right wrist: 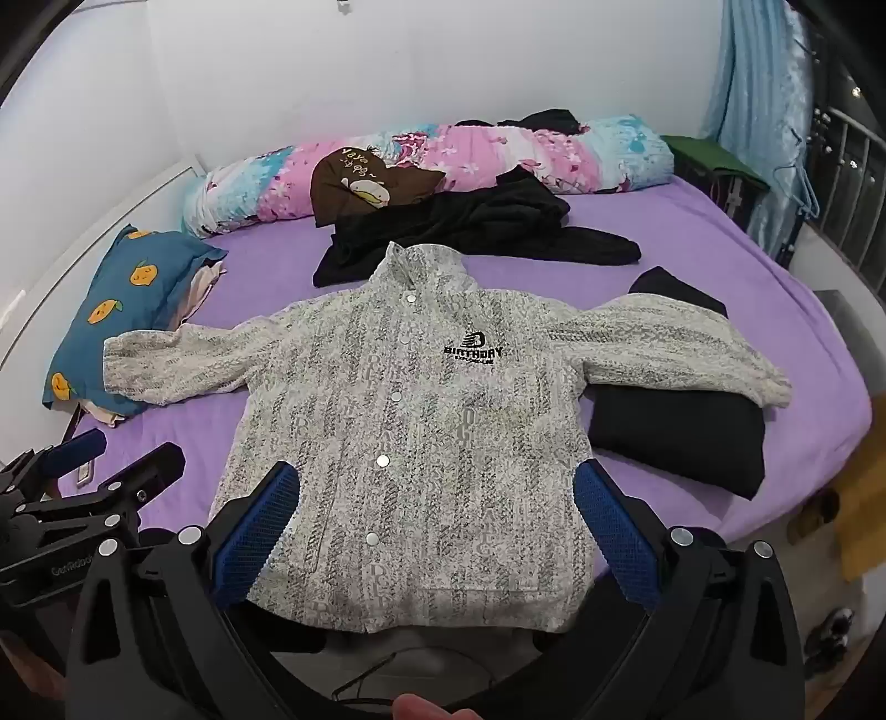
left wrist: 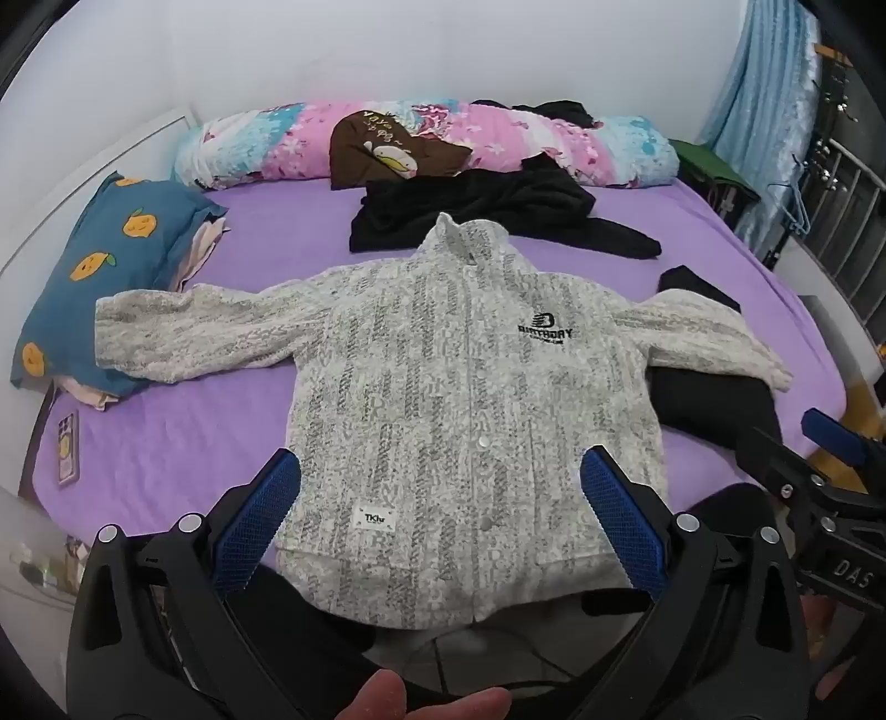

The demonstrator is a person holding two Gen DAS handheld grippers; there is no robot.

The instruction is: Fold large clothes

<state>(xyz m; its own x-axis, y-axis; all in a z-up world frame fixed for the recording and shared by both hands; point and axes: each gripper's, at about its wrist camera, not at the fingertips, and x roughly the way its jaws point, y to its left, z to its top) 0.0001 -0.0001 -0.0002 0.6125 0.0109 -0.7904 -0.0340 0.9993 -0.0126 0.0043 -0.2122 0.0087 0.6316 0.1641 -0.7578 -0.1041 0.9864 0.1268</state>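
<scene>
Purple-sheeted bed (left wrist: 232,443) against white wall (left wrist: 387,50)

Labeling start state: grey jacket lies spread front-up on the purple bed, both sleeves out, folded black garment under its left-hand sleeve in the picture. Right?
One thing is off: the folded black garment lies under the right-hand sleeve in the picture, not the left-hand one, as the right wrist view shows. The left-hand sleeve reaches the blue pillow. Otherwise correct: the jacket is spread front-up on the purple bed, sleeves out.

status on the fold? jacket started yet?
Done: grey jacket lies flat, front up, sleeves out, on the purple bed. In hand: nothing; left gripper and right gripper are open above its hem. Left: every fold.
</scene>
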